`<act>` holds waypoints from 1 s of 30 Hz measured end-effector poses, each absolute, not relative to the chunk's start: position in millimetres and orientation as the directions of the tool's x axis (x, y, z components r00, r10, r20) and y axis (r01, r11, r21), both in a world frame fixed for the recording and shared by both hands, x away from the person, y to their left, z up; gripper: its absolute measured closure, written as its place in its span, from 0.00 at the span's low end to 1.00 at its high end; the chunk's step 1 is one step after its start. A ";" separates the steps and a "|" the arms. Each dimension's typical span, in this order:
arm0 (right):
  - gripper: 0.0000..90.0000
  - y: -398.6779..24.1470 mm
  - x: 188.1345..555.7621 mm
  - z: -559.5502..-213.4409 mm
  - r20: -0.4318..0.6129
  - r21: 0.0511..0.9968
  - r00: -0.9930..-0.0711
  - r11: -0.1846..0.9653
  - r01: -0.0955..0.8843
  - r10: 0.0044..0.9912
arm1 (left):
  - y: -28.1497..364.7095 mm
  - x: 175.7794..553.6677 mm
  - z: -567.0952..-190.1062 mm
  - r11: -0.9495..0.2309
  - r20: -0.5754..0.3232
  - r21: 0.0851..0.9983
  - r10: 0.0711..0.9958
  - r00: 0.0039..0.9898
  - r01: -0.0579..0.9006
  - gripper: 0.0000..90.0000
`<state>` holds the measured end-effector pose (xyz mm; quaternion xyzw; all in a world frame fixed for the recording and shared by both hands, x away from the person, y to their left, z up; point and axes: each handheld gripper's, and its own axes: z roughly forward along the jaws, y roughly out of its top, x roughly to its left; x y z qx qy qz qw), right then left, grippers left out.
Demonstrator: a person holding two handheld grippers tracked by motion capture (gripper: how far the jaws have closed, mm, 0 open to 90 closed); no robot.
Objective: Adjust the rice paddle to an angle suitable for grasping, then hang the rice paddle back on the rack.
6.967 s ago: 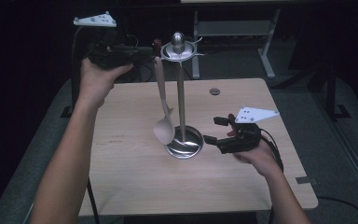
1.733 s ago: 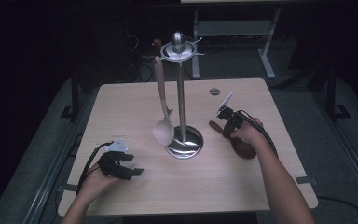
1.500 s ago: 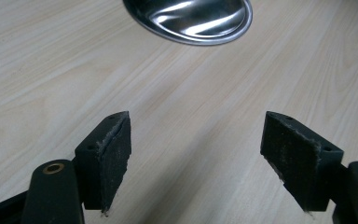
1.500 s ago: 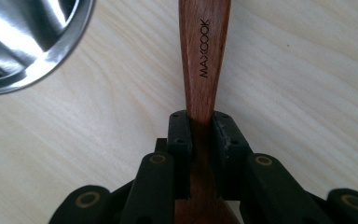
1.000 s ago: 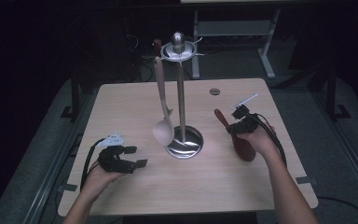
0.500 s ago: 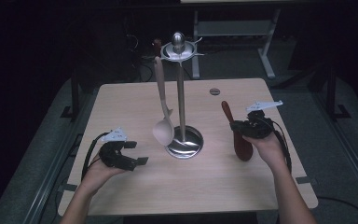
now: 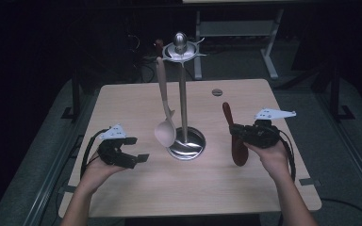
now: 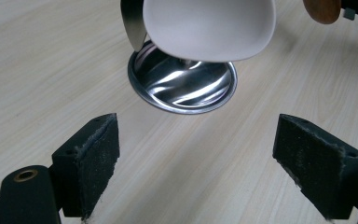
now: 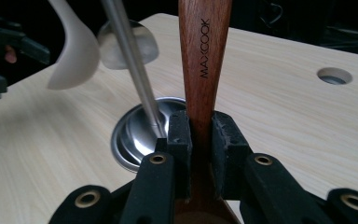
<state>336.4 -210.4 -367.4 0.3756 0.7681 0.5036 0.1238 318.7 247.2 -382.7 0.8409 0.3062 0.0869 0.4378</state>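
Wooden counter (image 7: 136, 101), going left to right. We are seeing the left hand-held gripper (image 7: 133, 157) hovering low over the left part of the counter, released: its jaws have just been opening and are standing wide in the left gripper view, with nothing between the pads (image 8: 94, 161), only bare wood grain. Ahead of it we are finding the white spoon (image 7: 165, 132) hanging from the top ring of the steel utensil stand (image 7: 183, 84), its bowl just above the stand's round base (image 8: 182, 84).

Further right, the right hand-held gripper (image 7: 235, 133) is clenching a dark wooden spatula (image 7: 232, 134), holding it roughly upright beside the stand, handle tip up, wider end down near the counter. In the right gripper view the pads (image 9: 181, 135) are pressing on both sides of the wooden handle (image 9: 204, 60), and we are reading "MAXCOOK" printed along it in black. No other writing is legible.

We are judging the step as carrying the spatula toward the stand for hanging, not yet hung. The next move is probably calling for lifting it to the ring's height, lining the handle end with a free hook, and keeping clear of the hanging spoon so it is not knocked swinging. A small round hole (image 7: 217, 92) is sitting at the counter's far side.
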 end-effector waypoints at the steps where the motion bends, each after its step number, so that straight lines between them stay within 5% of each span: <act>1: 0.88 -209.1 335.1 -366.7 0.186 0.869 -0.690 0.210 0.448 0.699 | 247.4 317.7 -380.8 -0.422 -0.123 0.795 0.591 0.797 0.436 0.16; 30: 0.88 -158.2 300.5 -339.7 0.169 0.949 -0.811 0.129 0.286 0.560 | 198.6 304.3 -299.0 -0.322 -0.150 0.887 0.475 0.867 0.330 0.26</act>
